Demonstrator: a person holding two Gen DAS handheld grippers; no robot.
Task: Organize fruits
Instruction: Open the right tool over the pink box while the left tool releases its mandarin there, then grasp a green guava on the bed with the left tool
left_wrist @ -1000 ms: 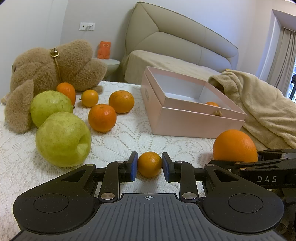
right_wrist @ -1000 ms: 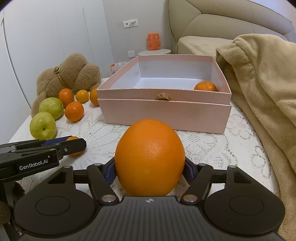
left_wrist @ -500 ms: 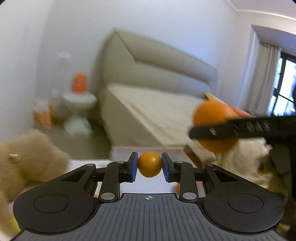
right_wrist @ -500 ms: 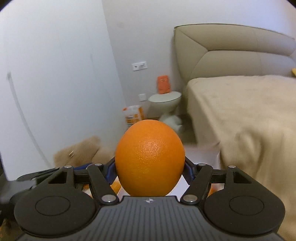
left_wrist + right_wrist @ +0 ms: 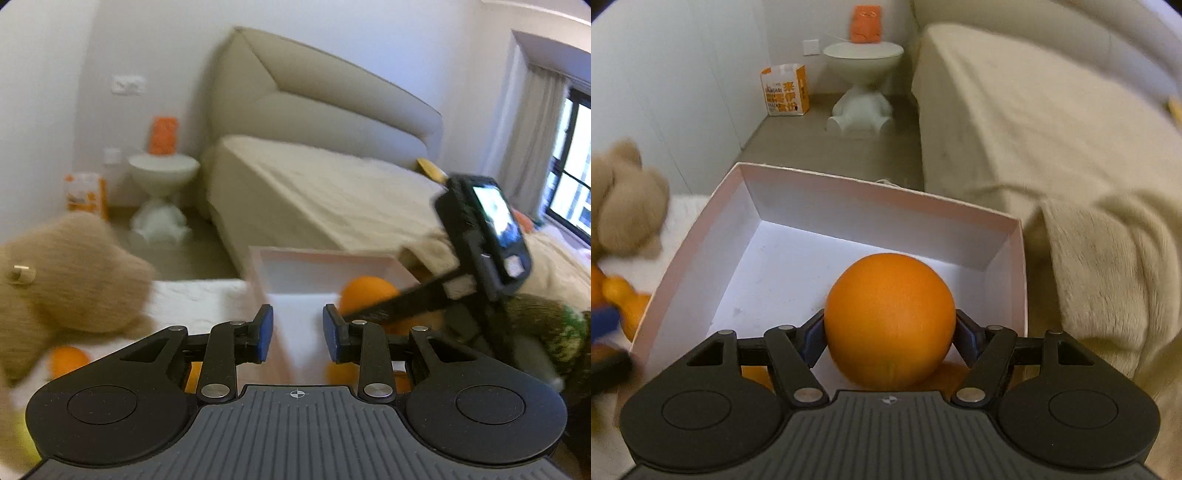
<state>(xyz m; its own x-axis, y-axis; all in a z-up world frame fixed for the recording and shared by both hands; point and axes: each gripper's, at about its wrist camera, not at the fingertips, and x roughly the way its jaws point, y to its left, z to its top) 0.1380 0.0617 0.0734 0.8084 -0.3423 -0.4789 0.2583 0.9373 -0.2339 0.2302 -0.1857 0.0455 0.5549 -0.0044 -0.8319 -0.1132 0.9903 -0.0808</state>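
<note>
In the right wrist view, the right gripper (image 5: 890,332) is clenched on a large orange (image 5: 890,321), its blue pads pressed against either side of the fruit at the lower centre of the frame. The orange hangs above the white floor of an open pink box (image 5: 701,236), toward the box's near right part. Two small orange fruits (image 5: 755,374) peek out low in the box on either side of the gripper's linkage, partly hidden. To the right of the box lies a beige fleece blanket (image 5: 1108,266); a tan teddy bear (image 5: 624,206) sits blurred at the left edge, with small oranges (image 5: 617,291) just below it.

In the left wrist view, the left gripper (image 5: 297,334) is released, its blue pads (image 5: 265,332) apart with nothing between them, in front of the box's near corner (image 5: 291,314). The right gripper (image 5: 369,314) reaches in from the right of the frame, holding the large orange (image 5: 364,291) over the box. The teddy bear (image 5: 62,280) fills the left side on a white lace cloth (image 5: 199,295), with an orange (image 5: 68,360) below it.
</note>
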